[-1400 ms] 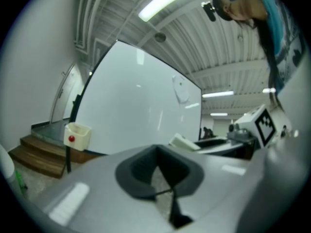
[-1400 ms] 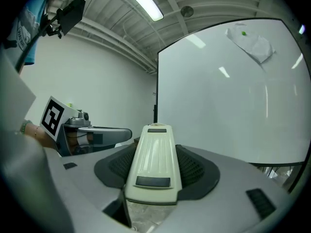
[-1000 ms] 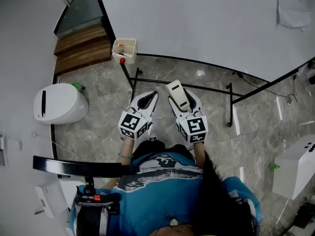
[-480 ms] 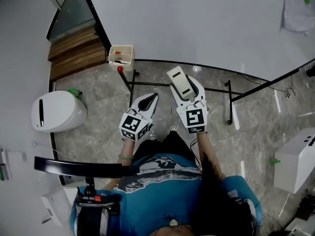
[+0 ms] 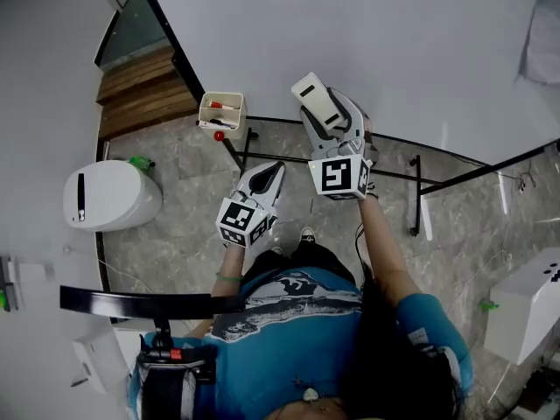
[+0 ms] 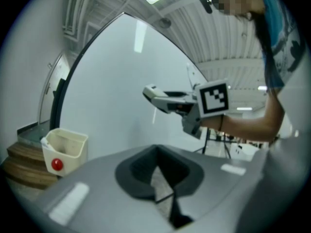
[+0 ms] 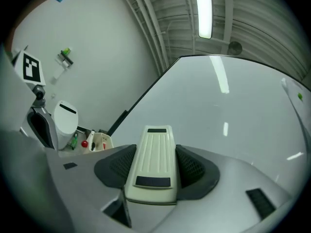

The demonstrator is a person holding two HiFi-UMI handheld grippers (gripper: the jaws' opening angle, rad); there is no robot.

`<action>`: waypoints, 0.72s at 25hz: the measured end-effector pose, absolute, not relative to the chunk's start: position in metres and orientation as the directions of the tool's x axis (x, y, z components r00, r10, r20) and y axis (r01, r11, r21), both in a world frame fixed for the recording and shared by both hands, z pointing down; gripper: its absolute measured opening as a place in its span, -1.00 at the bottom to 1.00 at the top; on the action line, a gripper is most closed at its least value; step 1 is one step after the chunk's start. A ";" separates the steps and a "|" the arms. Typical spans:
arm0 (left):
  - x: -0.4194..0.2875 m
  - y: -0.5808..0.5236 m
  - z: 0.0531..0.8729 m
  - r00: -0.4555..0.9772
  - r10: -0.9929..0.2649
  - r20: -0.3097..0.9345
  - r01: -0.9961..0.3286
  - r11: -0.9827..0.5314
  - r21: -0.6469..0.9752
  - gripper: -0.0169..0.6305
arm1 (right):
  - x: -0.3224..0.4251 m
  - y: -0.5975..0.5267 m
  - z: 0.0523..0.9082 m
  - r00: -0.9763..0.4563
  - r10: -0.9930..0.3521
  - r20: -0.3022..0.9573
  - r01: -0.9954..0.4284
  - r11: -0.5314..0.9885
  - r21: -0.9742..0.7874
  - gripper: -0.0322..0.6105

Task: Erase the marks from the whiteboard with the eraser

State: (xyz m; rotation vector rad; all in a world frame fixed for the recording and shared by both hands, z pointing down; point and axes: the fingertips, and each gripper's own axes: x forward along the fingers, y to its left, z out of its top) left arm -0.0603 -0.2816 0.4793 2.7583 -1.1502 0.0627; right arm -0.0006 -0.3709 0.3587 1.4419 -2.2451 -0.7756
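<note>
The whiteboard (image 5: 376, 42) fills the top of the head view, and I make out no clear marks on it. My right gripper (image 5: 331, 119) is raised in front of its lower edge, shut on the cream eraser (image 5: 313, 97), which sticks out past the jaws. In the right gripper view the eraser (image 7: 156, 149) lies lengthwise between the dark pads (image 7: 194, 166), pointing at the whiteboard (image 7: 233, 110). Lower and to the left, my left gripper (image 5: 269, 171) is shut on nothing. Its jaws (image 6: 160, 174) meet with no gap.
A cream tray (image 5: 220, 112) with markers and a red magnet hangs at the board's lower left corner. A white bin (image 5: 109, 195) stands on the marble floor beside wooden steps (image 5: 144, 90). The board's black stand legs (image 5: 415, 195) cross the floor. A pale sheet (image 5: 542, 42) hangs at the board's right.
My right gripper has risen and moved forward with the eraser, from near the floor stand up to the board's lower edge. The left gripper has hardly moved.
</note>
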 end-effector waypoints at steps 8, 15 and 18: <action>-0.057 -0.309 0.481 0.672 -0.734 0.103 -0.740 -0.660 0.127 -0.93 | -0.021 -0.426 0.357 -0.446 -0.894 -0.040 -0.576 0.253 0.777 -0.08; -0.050 -0.312 0.486 0.667 -0.736 0.118 -0.745 -0.655 0.129 -0.93 | -0.017 -0.445 0.372 -0.425 -0.904 -0.052 -0.480 0.177 0.859 -0.08; -0.050 -0.314 0.489 0.666 -0.735 0.125 -0.746 -0.653 0.134 -0.93 | -0.016 -0.446 0.371 -0.425 -0.904 -0.057 -0.449 0.156 0.880 -0.08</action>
